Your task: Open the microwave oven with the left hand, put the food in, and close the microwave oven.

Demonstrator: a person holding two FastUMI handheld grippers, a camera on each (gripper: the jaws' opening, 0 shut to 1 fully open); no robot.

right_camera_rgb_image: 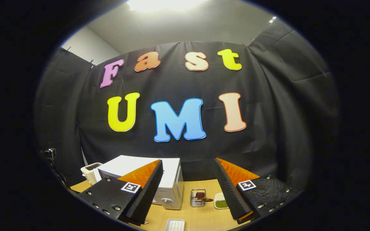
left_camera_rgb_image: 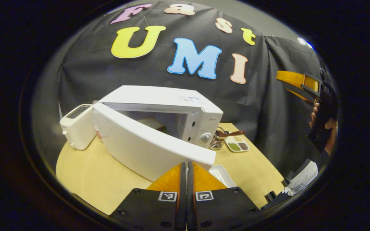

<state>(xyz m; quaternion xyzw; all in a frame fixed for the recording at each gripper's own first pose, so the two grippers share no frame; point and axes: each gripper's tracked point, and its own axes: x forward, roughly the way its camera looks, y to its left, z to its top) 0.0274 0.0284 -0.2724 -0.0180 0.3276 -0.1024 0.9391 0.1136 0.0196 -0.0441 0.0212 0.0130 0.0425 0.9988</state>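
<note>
White microwave (left_camera_rgb_image: 159, 128) door (left_camera_rgb_image: 149, 147) ajar just ahead of the left gripper (left_camera_rgb_image: 186, 166), fingers together, gripping nothing; food (dark item) seemingly inside; right gripper (right_camera_rgb_image: 188, 179) raised, fingers apart, empty; closing remains.

My left tool (left_camera_rgb_image: 187, 179) has black screwed plates, each carrying a square black-and-white marker. My right tool (right_camera_rgb_image: 187, 189) has ribbed pads (right_camera_rgb_image: 228, 189), screwed black plates and the same markers.
</note>
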